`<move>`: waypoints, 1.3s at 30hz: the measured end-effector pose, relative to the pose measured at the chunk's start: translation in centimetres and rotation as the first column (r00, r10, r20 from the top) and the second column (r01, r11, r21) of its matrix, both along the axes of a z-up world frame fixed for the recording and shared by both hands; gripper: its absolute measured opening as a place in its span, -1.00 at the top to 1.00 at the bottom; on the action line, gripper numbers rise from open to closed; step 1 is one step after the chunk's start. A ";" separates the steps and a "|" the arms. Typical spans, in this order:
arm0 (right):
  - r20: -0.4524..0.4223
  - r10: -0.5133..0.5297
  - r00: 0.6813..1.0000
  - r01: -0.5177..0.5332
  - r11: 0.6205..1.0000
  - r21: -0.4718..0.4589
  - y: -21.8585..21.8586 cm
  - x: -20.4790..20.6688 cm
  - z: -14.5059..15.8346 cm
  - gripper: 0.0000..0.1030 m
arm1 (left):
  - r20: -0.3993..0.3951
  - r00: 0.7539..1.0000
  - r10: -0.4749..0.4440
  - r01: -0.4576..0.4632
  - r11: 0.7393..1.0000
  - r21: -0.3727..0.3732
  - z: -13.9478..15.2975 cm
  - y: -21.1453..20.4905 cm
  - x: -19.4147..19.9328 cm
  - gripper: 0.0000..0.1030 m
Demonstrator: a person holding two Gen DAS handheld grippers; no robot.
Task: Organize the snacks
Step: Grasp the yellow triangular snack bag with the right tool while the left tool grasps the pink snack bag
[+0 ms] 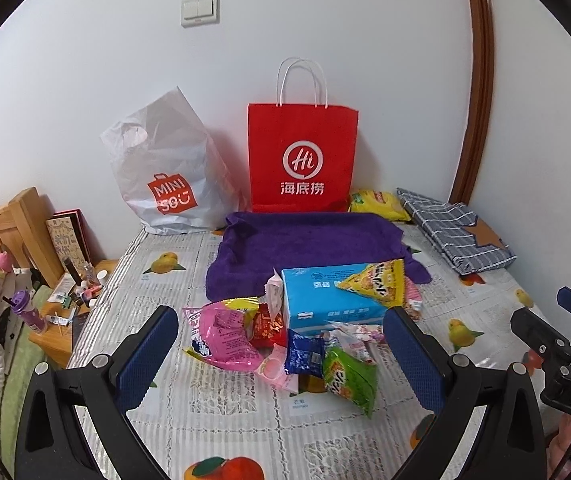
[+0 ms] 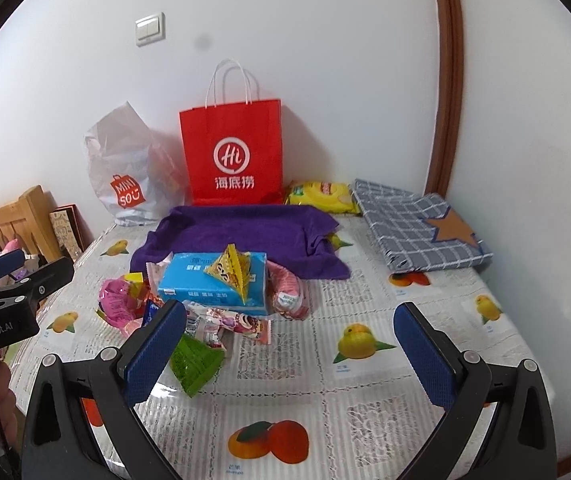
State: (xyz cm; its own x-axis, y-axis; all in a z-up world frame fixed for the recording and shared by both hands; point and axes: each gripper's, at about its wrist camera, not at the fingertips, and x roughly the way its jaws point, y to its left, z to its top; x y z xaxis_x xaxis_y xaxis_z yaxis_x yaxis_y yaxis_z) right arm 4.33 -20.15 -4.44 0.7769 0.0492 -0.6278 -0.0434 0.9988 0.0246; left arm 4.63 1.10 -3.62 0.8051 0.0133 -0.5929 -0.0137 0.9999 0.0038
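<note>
Your left tongs (image 1: pixel 281 344) are spread wide and hold nothing; they hover above the snack pile near the middle of the tabletop (image 1: pixel 245 432). Your right tongs (image 2: pixel 289 340) are likewise spread wide and empty, over bare cloth just beside the pile, toward the right edge.

The pile gathers around a blue tissue box (image 1: pixel 321 300), which lies flat just in front of a purple towel (image 1: pixel 305 244). A yellow triangular snack packet (image 1: pixel 377 284) rests on top of the box. Against the box's left side lie a pink snack bag (image 1: pixel 221 336) and a small red packet (image 1: pixel 265 328). In front of the box, toward the near edge, lie a dark blue packet (image 1: pixel 305 354) and a green snack bag (image 1: pixel 351 380), the two touching. In the right wrist view, a pink sausage-shaped pack (image 2: pixel 289 292) leans at the box's right end.

At the far edge, against the wall, a red paper bag (image 1: pixel 301 160) stands upright beside a white plastic bag (image 1: pixel 165 172). A yellow chip bag (image 1: pixel 379 202) lies at the red bag's right, next to a folded checked cloth (image 1: pixel 453 232) in the far right corner.
</note>
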 end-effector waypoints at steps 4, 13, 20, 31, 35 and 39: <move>-0.024 -0.012 1.000 0.011 1.000 -0.018 0.1 1.6 -1.2 -0.99 | -0.016 1.000 0.008 -0.008 1.000 -0.010 -1.0 0.6 1.6 -1.00; -0.084 -0.016 0.996 0.012 0.999 -0.043 -0.3 6.1 -4.0 -0.99 | -0.084 0.996 0.026 -0.027 1.000 -0.014 -3.8 2.7 5.7 -0.99; -0.140 0.018 0.990 -0.021 1.000 -0.018 -1.0 10.3 -7.4 -0.88 | -0.138 0.989 0.055 -0.059 0.998 -0.025 -6.1 4.9 8.7 -0.99; -0.235 0.091 0.968 -0.075 0.994 0.076 -1.4 16.0 -10.8 -0.43 | -0.171 0.978 0.115 -0.123 0.992 -0.039 -8.3 7.7 12.1 -0.99; -0.166 0.162 0.973 -0.142 0.982 0.126 -1.0 14.8 -9.7 -0.43 | -0.170 0.980 0.103 -0.119 0.989 -0.086 -8.6 8.1 12.4 -0.99; -0.081 0.244 0.966 -0.229 0.960 0.164 0.1 13.8 -7.9 -0.43 | -0.184 0.978 0.099 -0.118 0.988 -0.096 -8.9 8.0 13.1 -0.99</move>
State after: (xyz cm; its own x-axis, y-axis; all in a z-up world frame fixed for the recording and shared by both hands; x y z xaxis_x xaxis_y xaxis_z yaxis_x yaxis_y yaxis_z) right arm 18.15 -20.03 -12.31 0.6654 0.3247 -0.6722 -0.2675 0.9444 0.1914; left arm 17.72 9.06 -12.48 0.6837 0.0240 -0.7294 -0.1305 0.9874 -0.0899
